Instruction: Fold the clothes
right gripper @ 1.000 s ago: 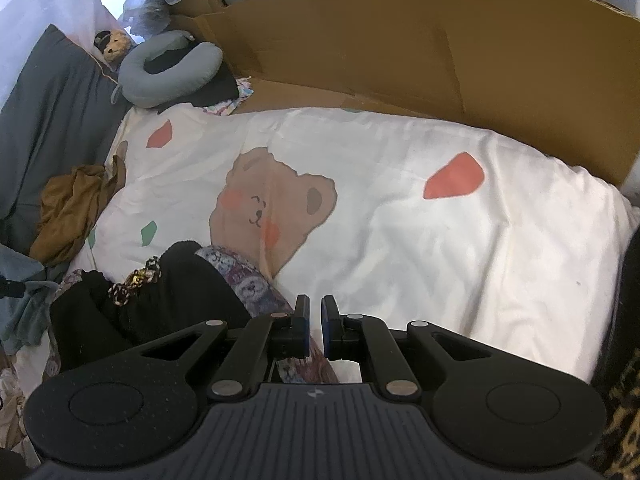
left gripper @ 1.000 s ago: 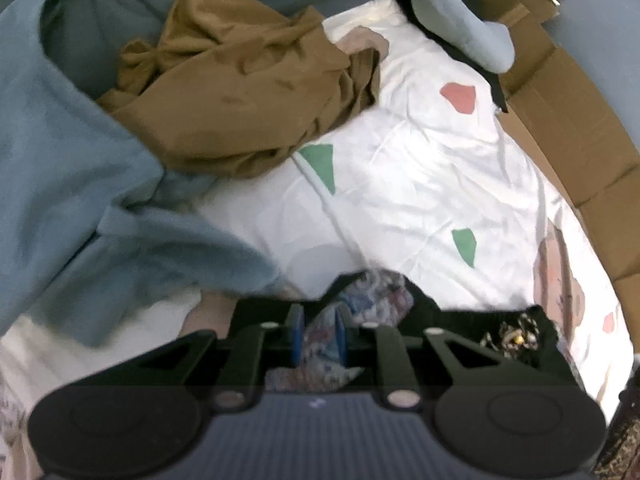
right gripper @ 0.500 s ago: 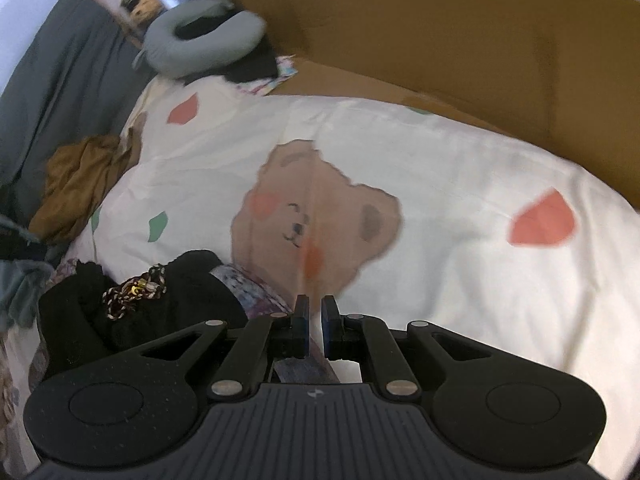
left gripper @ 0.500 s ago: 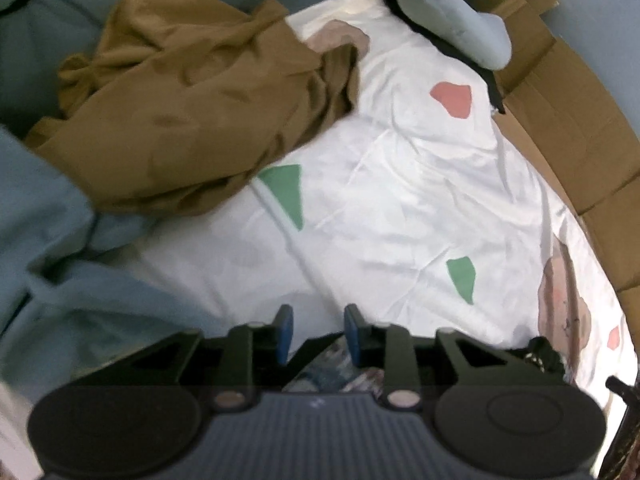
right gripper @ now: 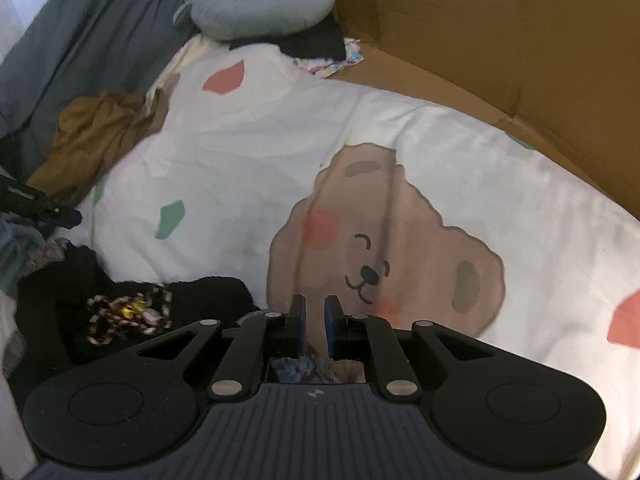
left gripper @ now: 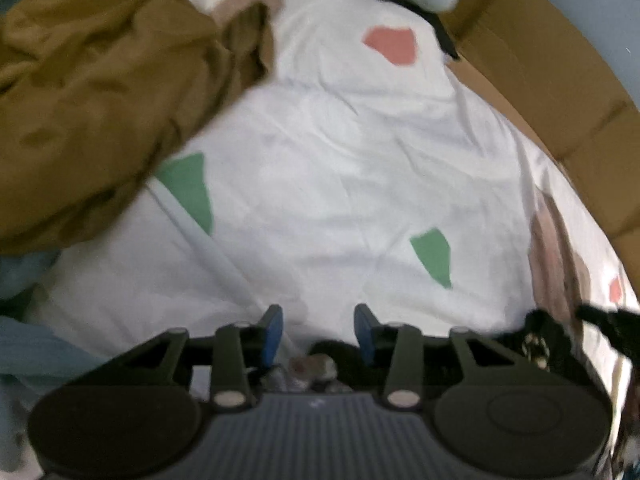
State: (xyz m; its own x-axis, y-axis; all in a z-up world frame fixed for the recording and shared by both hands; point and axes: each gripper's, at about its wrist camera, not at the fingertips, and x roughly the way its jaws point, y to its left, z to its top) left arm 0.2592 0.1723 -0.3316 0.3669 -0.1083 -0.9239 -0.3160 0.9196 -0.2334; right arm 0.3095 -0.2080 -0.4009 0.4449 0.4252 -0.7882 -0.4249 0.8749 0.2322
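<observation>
A black garment with a patterned lining and a braided trim lies bunched on the white bear-print sheet. My right gripper sits at its right edge. Its fingers stand a thin slit apart, and patterned fabric shows just behind them. My left gripper is open above the sheet with nothing between its fingers. A bit of the same garment shows under its body, and more of it lies to the right.
A crumpled brown garment lies at the left, also seen in the right wrist view. Pale blue cloth sits beside it. A grey neck pillow rests at the head of the bed. Cardboard lines the far side.
My left gripper let go of the patterned fabric, opened wide and moved forward over the sheet. My right gripper swung left across the bear print, and its fingers parted very slightly.
</observation>
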